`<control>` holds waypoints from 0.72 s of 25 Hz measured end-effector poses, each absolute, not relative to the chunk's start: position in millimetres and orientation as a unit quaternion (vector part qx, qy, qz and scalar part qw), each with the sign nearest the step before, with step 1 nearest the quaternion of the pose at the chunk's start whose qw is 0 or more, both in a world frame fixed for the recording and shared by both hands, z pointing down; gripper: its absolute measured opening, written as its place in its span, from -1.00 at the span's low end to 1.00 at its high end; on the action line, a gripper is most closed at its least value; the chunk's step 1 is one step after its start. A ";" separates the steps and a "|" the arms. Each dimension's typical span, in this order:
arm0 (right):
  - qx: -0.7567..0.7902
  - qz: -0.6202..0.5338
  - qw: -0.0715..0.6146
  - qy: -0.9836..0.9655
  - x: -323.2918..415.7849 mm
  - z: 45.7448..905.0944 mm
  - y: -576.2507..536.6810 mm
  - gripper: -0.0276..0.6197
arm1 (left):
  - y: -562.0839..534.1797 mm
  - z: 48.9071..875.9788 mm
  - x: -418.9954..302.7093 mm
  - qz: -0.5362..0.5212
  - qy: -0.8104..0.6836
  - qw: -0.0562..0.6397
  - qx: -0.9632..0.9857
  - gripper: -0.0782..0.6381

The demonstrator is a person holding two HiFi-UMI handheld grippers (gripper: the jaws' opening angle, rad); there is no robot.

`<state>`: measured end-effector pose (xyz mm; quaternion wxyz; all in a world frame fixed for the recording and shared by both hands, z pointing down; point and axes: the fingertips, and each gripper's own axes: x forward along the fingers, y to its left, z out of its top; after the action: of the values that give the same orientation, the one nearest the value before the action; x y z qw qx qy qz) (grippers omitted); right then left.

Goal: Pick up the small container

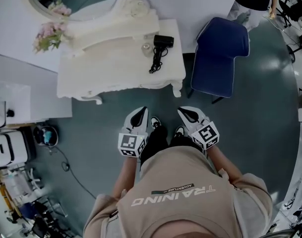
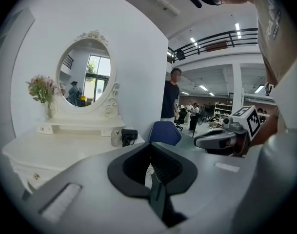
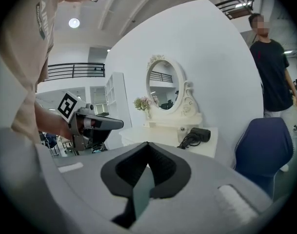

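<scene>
Left gripper (image 1: 140, 116) held low in front of the person's torso, claw pressed together, nothing in it; right gripper (image 1: 186, 114) beside it, claw also pressed together, empty; both point toward the white dressing table (image 1: 106, 71) and are well apart from it; small container (image 1: 147, 47) sits on the tabletop's right part, just left of the black hair dryer (image 1: 163, 40); dryer cord trails toward the front edge; blue chair (image 1: 220, 48) right of the table; pink flowers (image 1: 49, 33) and oval mirror (image 2: 85, 72) at the table's back; a person (image 3: 272, 77) stands beyond the chair.
</scene>
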<state>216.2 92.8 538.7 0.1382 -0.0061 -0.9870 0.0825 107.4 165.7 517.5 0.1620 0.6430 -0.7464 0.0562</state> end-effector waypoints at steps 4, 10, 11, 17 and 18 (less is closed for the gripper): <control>0.003 0.071 0.144 -0.987 184.6 531.7 85.7 -0.91 | 164.5 522.1 75.3 0.045 -0.747 0.168 0.641 -0.73; 0.018 0.037 0.112 -0.993 119.4 496.7 62.9 -0.91 | 152.9 506.3 9.8 0.028 -0.757 0.136 0.638 -0.73; 0.020 0.033 0.110 -0.993 110.6 493.2 61.7 -0.91 | 151.9 504.2 1.8 0.025 -0.757 0.132 0.640 -0.73; 0.047 0.020 0.106 -0.993 67.3 484.5 56.8 -0.91 | 144.3 499.3 -43.4 0.018 -0.746 0.124 0.654 -0.73; 0.055 0.021 0.107 -0.993 62.7 485.1 54.6 -0.91 | 143.4 499.0 -50.0 0.019 -0.744 0.121 0.657 -0.73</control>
<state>62.7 54.6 485.1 0.1069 0.0549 -0.9925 0.0205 -50.0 143.4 499.0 0.1214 0.6570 -0.7438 0.0195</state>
